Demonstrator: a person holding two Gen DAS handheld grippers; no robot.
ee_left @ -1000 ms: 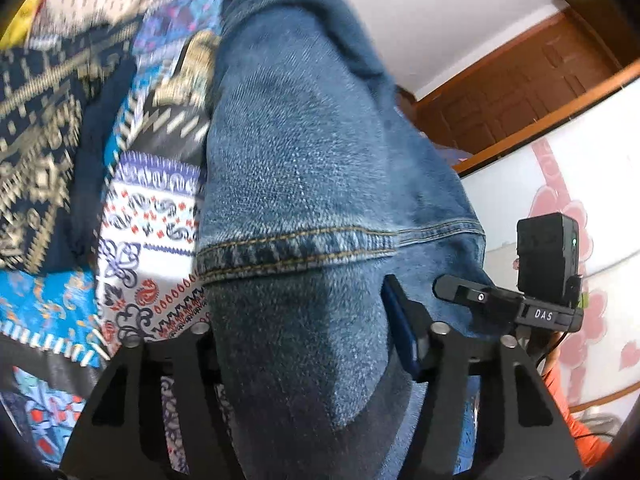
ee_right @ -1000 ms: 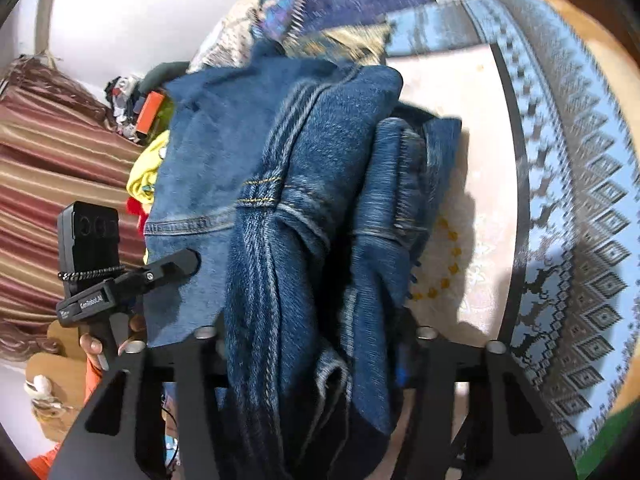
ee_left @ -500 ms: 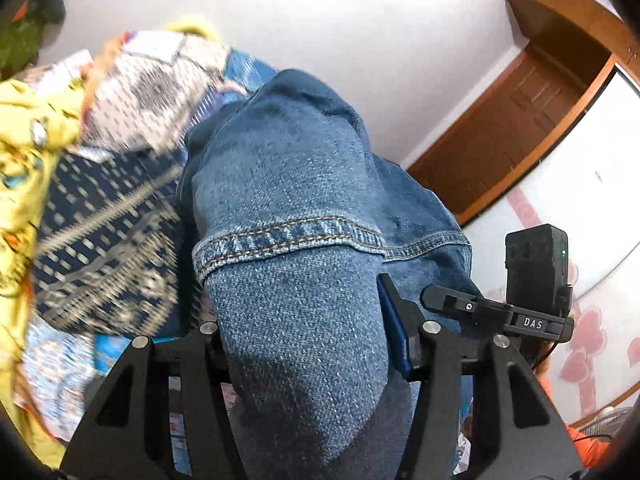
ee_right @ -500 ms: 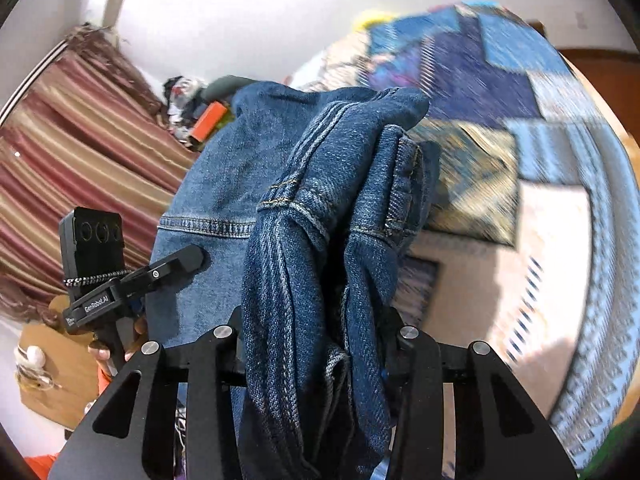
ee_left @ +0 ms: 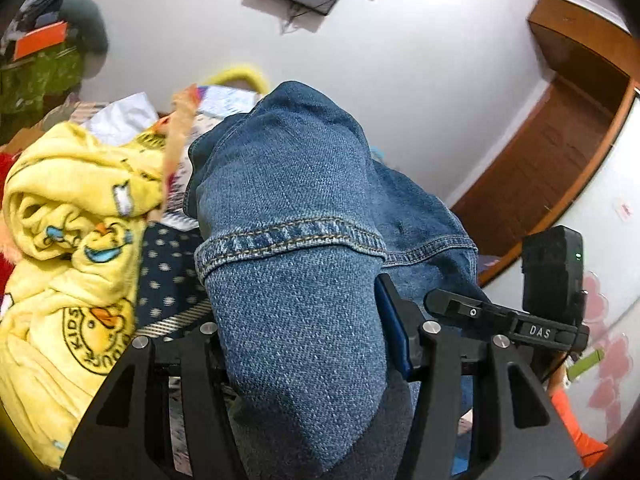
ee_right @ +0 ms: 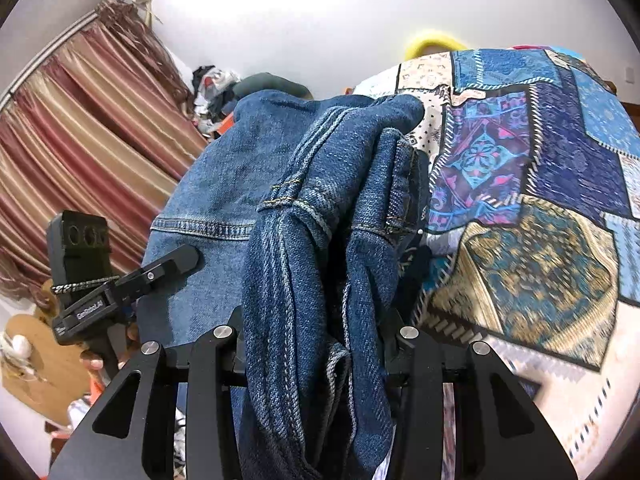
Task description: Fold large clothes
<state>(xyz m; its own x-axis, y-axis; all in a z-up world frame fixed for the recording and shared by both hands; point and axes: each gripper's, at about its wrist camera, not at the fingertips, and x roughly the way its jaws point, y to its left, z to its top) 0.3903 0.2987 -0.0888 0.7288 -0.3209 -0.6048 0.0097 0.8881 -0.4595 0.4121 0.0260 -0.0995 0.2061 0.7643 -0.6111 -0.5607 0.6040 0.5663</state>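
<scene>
Folded blue denim jeans (ee_left: 292, 216) are lifted above the bed. My left gripper (ee_left: 304, 332) is shut on a thick folded wad of them, with a stitched hem running across just past the fingers. In the right wrist view my right gripper (ee_right: 320, 332) is shut on the bunched waistband end of the jeans (ee_right: 332, 208), seams and layered edges showing. The other gripper (ee_right: 120, 284) is seen at the left of that view, its finger lying against the denim. Both sets of fingertips are buried in the cloth.
A patchwork bedspread (ee_right: 532, 184) covers the bed on the right. A yellow duck-print blanket (ee_left: 72, 248) is heaped at the left. A striped curtain (ee_right: 84, 136), cluttered shelves (ee_left: 36, 52), a wooden door frame (ee_left: 560, 140) and white walls surround the bed.
Both grippers have risen and tilted up with the jeans held; the bedspread has dropped away, and the wall, the yellow blanket and the curtain have come into view.
</scene>
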